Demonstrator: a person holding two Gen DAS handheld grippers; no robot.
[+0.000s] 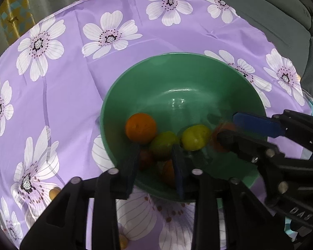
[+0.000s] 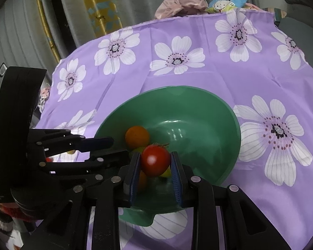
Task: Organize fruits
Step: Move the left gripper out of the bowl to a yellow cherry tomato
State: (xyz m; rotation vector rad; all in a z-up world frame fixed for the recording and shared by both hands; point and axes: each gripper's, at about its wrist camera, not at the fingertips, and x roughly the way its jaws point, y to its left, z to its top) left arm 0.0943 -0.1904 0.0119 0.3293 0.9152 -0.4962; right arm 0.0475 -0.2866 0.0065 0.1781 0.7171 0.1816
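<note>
Fruits sit gathered in a green bowl point(image 2: 208, 112) on a purple floral tablecloth point(image 1: 73, 95), with one red tomato point(image 2: 155, 160) held over them.

Largest is the tablecloth, its white flowers spreading under everything; the bowl rests on it, wide and glossy. Both grippers reach in over the bowl's near rim. The right gripper point(image 2: 155, 166) is clamped on the tomato, its blue pads pressed to either side. The left gripper point(image 1: 156, 162) has its fingers parted above the heap, nothing pinched between them. In the bowl lie an orange point(image 1: 140, 127) toward the left wall, a green lime point(image 1: 163, 144) touching it, a yellow-green lemon point(image 1: 195, 137) just beside the lime, and a smaller orange fruit point(image 1: 169, 171) partly hidden by the left gripper's fingers.
</note>
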